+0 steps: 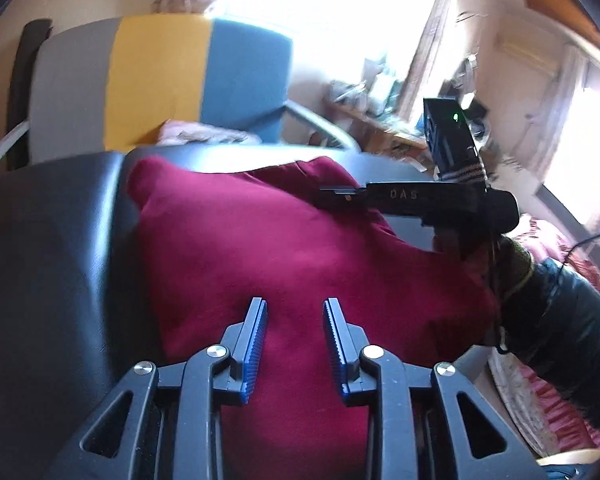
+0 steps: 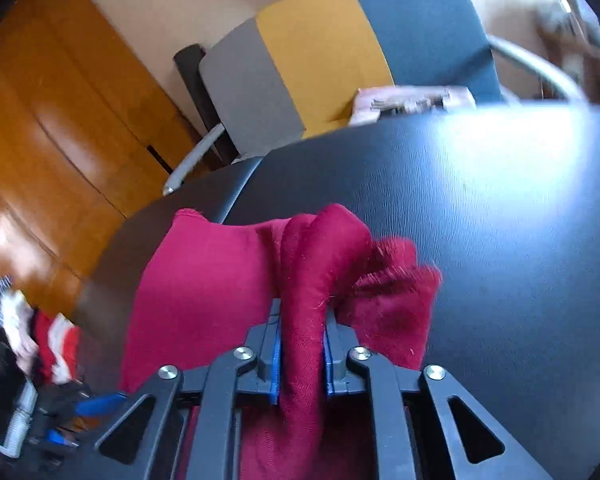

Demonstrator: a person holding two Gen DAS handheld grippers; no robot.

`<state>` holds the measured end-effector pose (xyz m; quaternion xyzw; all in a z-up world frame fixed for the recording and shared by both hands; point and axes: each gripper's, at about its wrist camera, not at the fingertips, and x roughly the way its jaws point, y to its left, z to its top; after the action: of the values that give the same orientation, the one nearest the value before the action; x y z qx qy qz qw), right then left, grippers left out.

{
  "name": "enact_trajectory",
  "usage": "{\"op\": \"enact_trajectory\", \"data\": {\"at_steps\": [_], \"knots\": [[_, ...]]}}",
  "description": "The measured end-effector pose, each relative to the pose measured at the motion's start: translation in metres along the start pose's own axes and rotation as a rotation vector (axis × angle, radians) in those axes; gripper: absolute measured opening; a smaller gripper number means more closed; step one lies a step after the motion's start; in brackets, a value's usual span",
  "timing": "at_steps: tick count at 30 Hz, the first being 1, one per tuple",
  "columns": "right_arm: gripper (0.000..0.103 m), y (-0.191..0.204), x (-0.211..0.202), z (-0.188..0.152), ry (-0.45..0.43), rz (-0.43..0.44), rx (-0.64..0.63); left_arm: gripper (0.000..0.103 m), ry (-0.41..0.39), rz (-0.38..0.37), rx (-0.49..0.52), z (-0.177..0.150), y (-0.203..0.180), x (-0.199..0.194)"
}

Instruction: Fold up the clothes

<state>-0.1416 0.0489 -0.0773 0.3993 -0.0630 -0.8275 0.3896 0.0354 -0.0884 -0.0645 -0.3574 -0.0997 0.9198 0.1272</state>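
Right hand-held gripper (image 2: 302, 344) pinches bunched crimson garment (image 2: 204, 272).

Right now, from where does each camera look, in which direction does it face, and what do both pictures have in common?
Left wrist: sits behind the left claw, which is apart over the dark red soft cloth on the black table; the right claw and a dark sleeve also show.
Right wrist: sits behind the right claw, shut on a bunched fold of the cloth, facing across the table.
Shared: the cloth, the table, and the grey, yellow and blue chair.
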Motion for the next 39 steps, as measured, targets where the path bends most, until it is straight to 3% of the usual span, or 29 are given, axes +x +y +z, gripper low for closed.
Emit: {"op": "enact_trajectory", "data": {"at_steps": [6,12,15,19,23,26,30,34,39], "knots": [[0.014,0.004,-0.068,-0.003,-0.191,-0.003,-0.059,0.029,0.155,-0.092,0.08,-0.022,-0.022,0.03],[0.014,-0.068,-0.04,-0.051,-0.077,-0.079,0.139,0.029,0.223,-0.069,0.13,-0.025,-0.035,0.043],[0.013,-0.08,-0.039,-0.06,-0.098,-0.049,0.191,0.029,0.249,-0.057,0.106,-0.019,-0.036,0.045],[0.017,-0.077,-0.045,-0.057,-0.079,-0.063,0.182,0.027,0.212,-0.073,0.067,-0.002,-0.045,0.038],[0.035,-0.071,-0.07,-0.049,-0.077,-0.095,0.173,0.027,0.167,-0.092,0.106,0.009,-0.059,0.036],[0.036,-0.06,-0.099,-0.038,-0.121,-0.14,0.165,0.028,0.166,-0.116,0.139,0.009,-0.07,0.038],[0.036,-0.039,-0.126,-0.011,-0.18,-0.099,0.168,0.028,0.189,-0.141,0.217,0.005,-0.091,0.054],[0.039,-0.016,-0.101,0.02,-0.173,-0.027,0.188,0.028,0.242,-0.136,0.244,-0.009,-0.1,0.076],[0.039,-0.018,-0.03,0.014,-0.075,-0.099,0.221,0.028,0.234,-0.159,0.209,-0.017,-0.094,0.076]]}}
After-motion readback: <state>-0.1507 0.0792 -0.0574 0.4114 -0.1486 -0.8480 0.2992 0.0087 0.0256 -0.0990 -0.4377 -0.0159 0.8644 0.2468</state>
